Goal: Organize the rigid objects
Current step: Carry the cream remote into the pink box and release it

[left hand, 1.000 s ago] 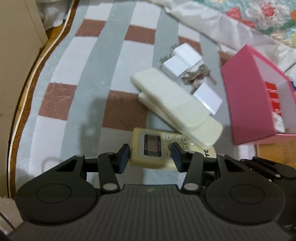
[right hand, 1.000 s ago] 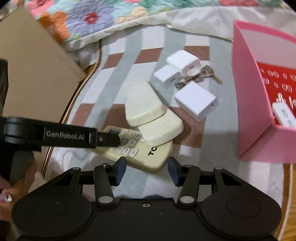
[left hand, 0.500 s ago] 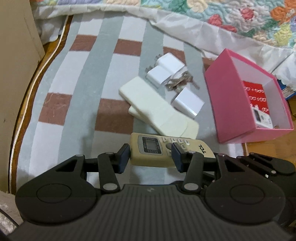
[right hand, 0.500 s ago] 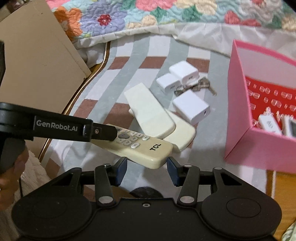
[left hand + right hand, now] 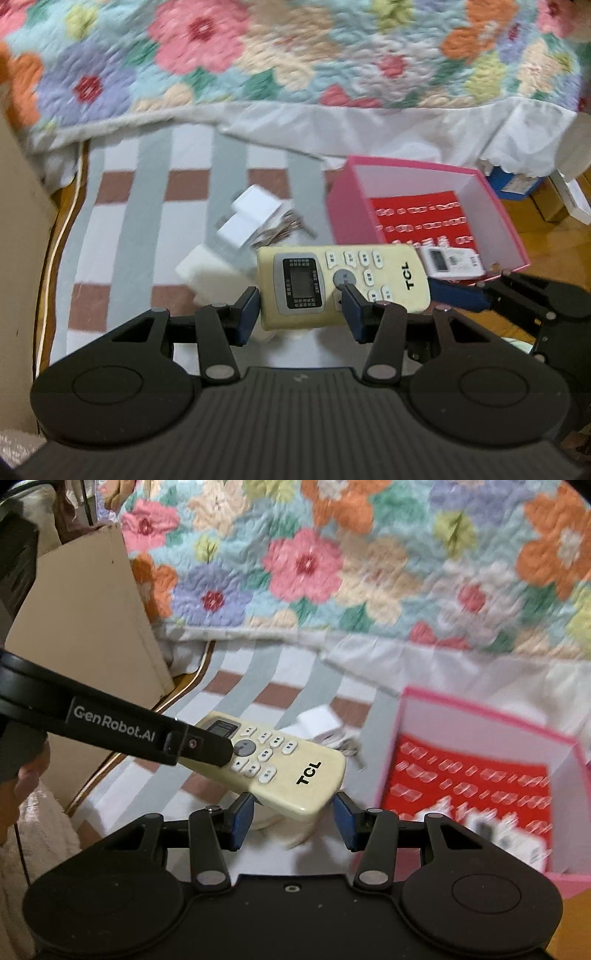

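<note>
— Starting with the floor: what's underfoot?

— A striped rug (image 5: 147,221) in grey, white and brown, lying against a bed draped in a floral quilt (image 5: 295,55) with a white skirt. A beige cardboard panel (image 5: 85,627) stands at the left, and bare wood floor shows past the rug's edge on the right.

— What else lies about?

— White charger blocks (image 5: 247,218) and a bunch of keys (image 5: 280,232) on the rug, blurred. Beside them sits a pink box (image 5: 343,206), open, with a red patterned lining; a small white remote (image 5: 450,262) rests inside at its near end.

— And the task's piece?

— The yellowed TCL remote (image 5: 332,288) is up off the rug, just beside the box's near corner. The left gripper (image 5: 301,314) has its blue pads clamped across the display end. The right gripper (image 5: 293,818) is spread wide, its fingers flanking the remote's TCL end without pressing it.

— Anything in the way?

— From the right camera, the left gripper's black finger crosses over the remote's screen.
</note>
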The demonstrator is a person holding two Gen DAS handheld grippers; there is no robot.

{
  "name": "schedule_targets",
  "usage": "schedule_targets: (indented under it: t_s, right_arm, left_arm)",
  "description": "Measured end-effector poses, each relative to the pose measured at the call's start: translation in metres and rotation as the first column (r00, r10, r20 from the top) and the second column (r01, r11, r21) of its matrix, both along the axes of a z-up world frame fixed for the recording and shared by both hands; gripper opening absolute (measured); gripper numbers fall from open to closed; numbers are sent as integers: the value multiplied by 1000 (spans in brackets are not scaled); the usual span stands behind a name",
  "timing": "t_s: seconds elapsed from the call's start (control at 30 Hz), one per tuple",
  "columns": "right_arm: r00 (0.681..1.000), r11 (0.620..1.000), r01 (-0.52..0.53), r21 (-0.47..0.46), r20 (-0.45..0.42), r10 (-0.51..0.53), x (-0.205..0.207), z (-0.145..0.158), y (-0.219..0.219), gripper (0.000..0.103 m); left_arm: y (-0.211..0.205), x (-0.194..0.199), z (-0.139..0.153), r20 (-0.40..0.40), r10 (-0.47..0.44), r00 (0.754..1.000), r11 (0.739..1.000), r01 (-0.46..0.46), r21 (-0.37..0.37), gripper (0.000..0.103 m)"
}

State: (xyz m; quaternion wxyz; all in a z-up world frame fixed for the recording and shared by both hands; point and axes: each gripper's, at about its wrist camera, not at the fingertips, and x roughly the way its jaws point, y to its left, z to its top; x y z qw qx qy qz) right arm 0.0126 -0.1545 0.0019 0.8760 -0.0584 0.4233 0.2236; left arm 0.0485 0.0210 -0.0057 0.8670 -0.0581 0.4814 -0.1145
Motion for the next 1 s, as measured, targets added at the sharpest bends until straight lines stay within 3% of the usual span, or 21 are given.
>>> schedule_targets:
  t_s: [0.3, 0.53, 0.77, 0.83, 0.9, 1.0]
  right_arm:
    - [999, 998, 40, -52, 36, -38, 16, 28, -67, 54]
    - [997, 992, 7, -127, 79, 3, 46, 30, -117, 54]
    - [998, 987, 42, -156, 55, -34, 82, 4, -163, 52]
    - [996, 981, 82, -175, 48, -75, 93, -10, -177, 52]
    - [993, 982, 120, -146, 9, -120, 102, -24, -192, 49]
    - [987, 979, 151, -135, -26, -156, 111, -44, -204, 42]
  left_arm:
    - [-83, 23, 20, -7, -106, 994, 994, 106, 27, 47]
    - [-141, 63, 12, -76, -107, 991, 994, 107, -13, 47]
    - [-198, 114, -28, -151, -115, 982, 993, 109, -42, 46]
    - [-209, 128, -43, -153, -152, 976, 986, 141, -85, 46]
    - [-213, 141, -61, -186, -153, 970, 983, 130, -132, 47]
    - [-223, 151, -82, -184, -159, 970, 982, 137, -128, 47]
